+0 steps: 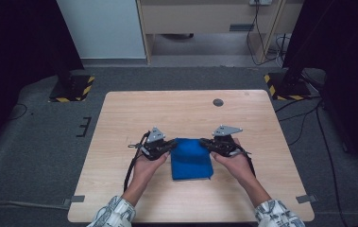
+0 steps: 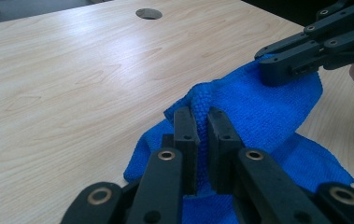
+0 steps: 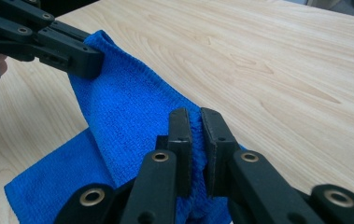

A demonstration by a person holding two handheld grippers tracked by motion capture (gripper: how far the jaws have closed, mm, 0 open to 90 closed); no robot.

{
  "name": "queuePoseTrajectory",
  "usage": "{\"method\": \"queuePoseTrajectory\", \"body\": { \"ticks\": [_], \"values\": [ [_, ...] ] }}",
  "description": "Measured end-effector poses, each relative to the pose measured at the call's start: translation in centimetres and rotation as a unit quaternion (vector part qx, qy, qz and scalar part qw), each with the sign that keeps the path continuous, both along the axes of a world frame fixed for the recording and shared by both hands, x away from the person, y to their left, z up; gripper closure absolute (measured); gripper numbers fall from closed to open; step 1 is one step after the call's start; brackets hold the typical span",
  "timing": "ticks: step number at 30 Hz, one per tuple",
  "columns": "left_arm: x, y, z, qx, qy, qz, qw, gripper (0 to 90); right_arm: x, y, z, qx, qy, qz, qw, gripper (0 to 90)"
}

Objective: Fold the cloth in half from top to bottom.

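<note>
In the high view a wooden table [image 1: 120, 113] carries a blue cloth [image 1: 191, 163] near its front middle, with a round cable hole [image 1: 218, 102] farther back and nothing between it and the cloth. Both forearms come in from the bottom, angled inward; the left gripper [image 1: 168, 145] and right gripper [image 1: 206, 142] pinch the cloth's two far corners. The cloth's long axis runs from front to back (roughly rectangular).

In the left gripper view the left gripper [image 2: 202, 122] has its jaws nearly together, clamped on a bunched fold of cloth [image 2: 258, 107], which lifts toward the right gripper [image 2: 277, 70].

In the right gripper view the right gripper [image 3: 195, 122] likewise grips a cloth [image 3: 118, 116] edge, and the left gripper [image 3: 88, 60] clasps the far corner.
</note>
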State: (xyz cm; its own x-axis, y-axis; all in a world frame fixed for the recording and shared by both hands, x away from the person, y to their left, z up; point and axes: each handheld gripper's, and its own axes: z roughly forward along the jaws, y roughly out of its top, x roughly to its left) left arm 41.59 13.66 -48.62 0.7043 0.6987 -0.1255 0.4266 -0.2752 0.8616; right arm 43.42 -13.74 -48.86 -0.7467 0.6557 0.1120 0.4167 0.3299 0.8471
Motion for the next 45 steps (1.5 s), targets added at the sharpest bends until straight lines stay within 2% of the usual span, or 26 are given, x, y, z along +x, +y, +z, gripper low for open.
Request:
{"method": "queuePoseTrajectory", "body": {
  "ticks": [6,15,21,26,30,38,42,45],
  "values": [
    [-0.4,-0.1,-0.3,-0.001,0.001,-0.003,1.0,78.8,-0.6,-0.1,-0.4,-0.004,0.004,0.004,1.0,83.7],
    [-0.9,0.0,-0.3,-0.01,0.008,0.0,0.9999,63.7,-1.2,0.0,-0.9,-0.007,0.008,0.013,0.9999,83.8],
    [-1.1,0.4,0.1,-0.024,0.006,0.006,0.9997,57.1,-1.6,0.1,-0.9,-0.007,0.008,0.019,0.9998,83.8],
    [-1.1,0.7,0.7,-0.041,0.003,0.012,0.9991,56.2,-2.1,0.2,-1.0,-0.005,0.009,0.025,0.9996,83.8],
    [-0.9,0.8,0.6,-0.044,0.006,0.02,0.9988,53.0,-2.2,0.3,-0.9,-0.006,0.009,0.027,0.9996,83.7],
    [-0.6,1.0,0.6,-0.039,-0.003,0.044,0.9982,41.4,-2.6,0.5,-0.8,-0.009,0.004,0.035,0.9993,82.2],
    [-0.4,1.1,0.3,-0.035,0.0,0.053,0.998,36.7,-2.9,0.4,-0.7,-0.004,0.003,0.035,0.9994,80.8],
    [-0.2,1.0,0.0,-0.02,-0.003,0.058,0.9981,34.7,-3.3,0.2,-0.7,-0.005,0.001,0.037,0.9993,79.7]
  ]
}}
